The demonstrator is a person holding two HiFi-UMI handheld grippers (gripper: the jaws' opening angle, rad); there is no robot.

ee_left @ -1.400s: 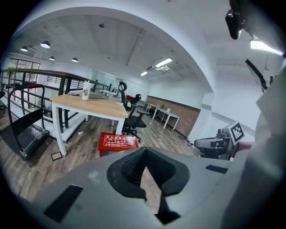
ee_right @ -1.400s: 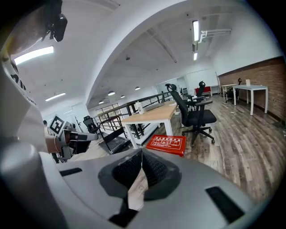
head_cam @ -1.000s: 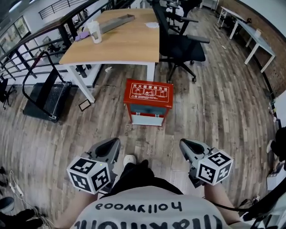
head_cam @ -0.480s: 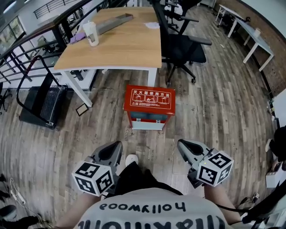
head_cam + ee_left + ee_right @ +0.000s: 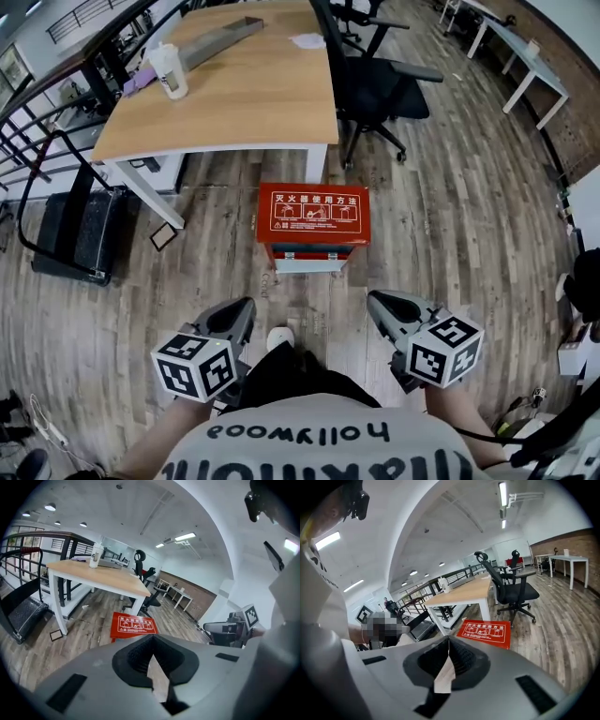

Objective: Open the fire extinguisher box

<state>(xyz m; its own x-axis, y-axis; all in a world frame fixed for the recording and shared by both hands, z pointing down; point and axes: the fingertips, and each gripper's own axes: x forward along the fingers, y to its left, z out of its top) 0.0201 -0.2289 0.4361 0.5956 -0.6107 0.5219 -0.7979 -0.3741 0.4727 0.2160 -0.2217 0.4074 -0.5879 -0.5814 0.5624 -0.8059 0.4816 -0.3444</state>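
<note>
One box (image 5: pixel 313 212) nearer; two closed grippers (image 5: pixel 246 306) (image 5: pixel 373 300)

1. The red metal fire extinguisher box (image 5: pixel 313 212) had a white heading on its lid, "灭火器使用方法", over three little pictograms. The fine print was too small to read.
2. The person's white shirt (image 5: pixel 300 433) said "Hollywood" in black, upside down to the head camera. The bigger letters below it were cut off.

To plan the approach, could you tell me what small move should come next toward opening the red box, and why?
Probably move both grippers forward and down toward the front of the fire extinguisher box. It sits closed on the floor by the table, well ahead of the left gripper and right gripper, both shut and empty.
</note>
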